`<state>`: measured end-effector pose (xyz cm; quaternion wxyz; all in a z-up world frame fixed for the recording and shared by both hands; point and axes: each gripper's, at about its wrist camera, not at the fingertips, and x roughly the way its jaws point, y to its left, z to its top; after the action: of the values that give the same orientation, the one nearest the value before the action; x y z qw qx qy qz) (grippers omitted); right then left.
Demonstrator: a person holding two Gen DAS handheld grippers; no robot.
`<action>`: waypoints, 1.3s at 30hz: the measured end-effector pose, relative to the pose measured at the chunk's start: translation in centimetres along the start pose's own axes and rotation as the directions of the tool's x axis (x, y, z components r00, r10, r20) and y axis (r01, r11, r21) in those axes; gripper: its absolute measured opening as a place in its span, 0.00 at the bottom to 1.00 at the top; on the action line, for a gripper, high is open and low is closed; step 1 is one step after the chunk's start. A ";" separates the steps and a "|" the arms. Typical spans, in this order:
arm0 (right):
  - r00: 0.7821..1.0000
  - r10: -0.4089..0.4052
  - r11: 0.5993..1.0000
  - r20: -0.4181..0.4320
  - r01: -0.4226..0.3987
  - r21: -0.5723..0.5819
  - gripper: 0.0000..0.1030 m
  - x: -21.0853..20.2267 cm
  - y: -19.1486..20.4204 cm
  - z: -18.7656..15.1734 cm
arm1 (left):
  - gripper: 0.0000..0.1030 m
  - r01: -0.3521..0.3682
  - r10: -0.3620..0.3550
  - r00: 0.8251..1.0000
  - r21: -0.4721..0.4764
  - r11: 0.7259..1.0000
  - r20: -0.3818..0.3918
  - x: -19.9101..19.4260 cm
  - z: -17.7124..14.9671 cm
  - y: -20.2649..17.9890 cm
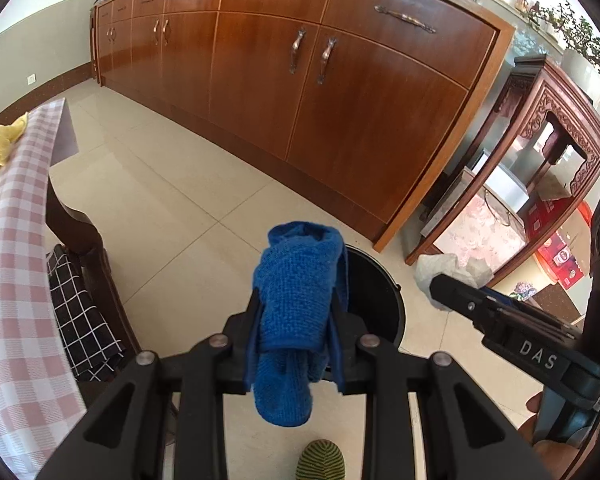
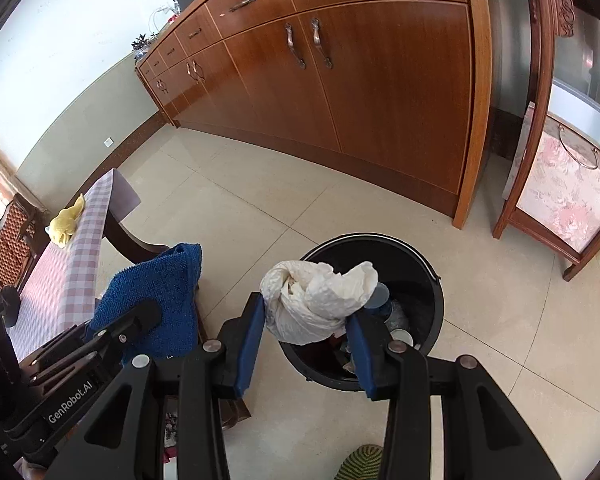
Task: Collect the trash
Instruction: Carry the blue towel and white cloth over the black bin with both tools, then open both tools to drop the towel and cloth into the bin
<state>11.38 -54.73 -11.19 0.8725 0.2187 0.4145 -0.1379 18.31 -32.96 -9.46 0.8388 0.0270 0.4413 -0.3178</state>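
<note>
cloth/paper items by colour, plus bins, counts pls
Blue cloth, held in the left gripper: 1
Yellow cloth on the checked table: 1
White crumpled paper, held in the right gripper above the black bin: 1
Black bin: 1
Total: 4

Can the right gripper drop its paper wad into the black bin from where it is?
Probably yes. The right gripper holds the white paper wad directly over the open black bin, with nothing between them; the blue cloth hangs off to the side.
</note>
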 end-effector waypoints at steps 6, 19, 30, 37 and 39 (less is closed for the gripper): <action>0.999 -0.034 0.999 -0.036 0.035 0.027 0.42 2.0 -2.5 0.9 | 0.28 0.009 -0.008 0.998 0.010 1.000 -0.061 2.9 -0.5 -1.2; 0.991 -0.060 0.993 -0.116 0.071 0.090 0.44 7.7 -5.8 3.9 | 0.36 0.010 -0.010 0.988 0.000 1.000 -0.152 8.7 -0.5 -2.6; 0.985 -0.153 0.979 -0.076 0.162 0.123 0.68 7.6 -6.6 5.4 | 0.62 -0.008 0.006 0.996 -0.017 1.000 -0.091 8.1 0.5 -2.1; 0.989 -0.139 0.981 -0.050 0.144 0.127 0.68 5.9 -5.9 5.3 | 0.62 -0.045 0.045 0.998 -0.001 0.999 -0.036 5.2 1.8 -1.5; 0.989 -0.143 0.983 -0.038 0.146 0.107 0.68 5.4 -5.1 5.2 | 0.62 -0.050 0.050 0.998 -0.010 0.999 -0.025 4.3 2.2 -1.2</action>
<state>16.05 -62.03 -13.82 0.8404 0.2378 0.4344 -0.2202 21.02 -36.86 -11.09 0.8410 0.0376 0.4526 -0.2940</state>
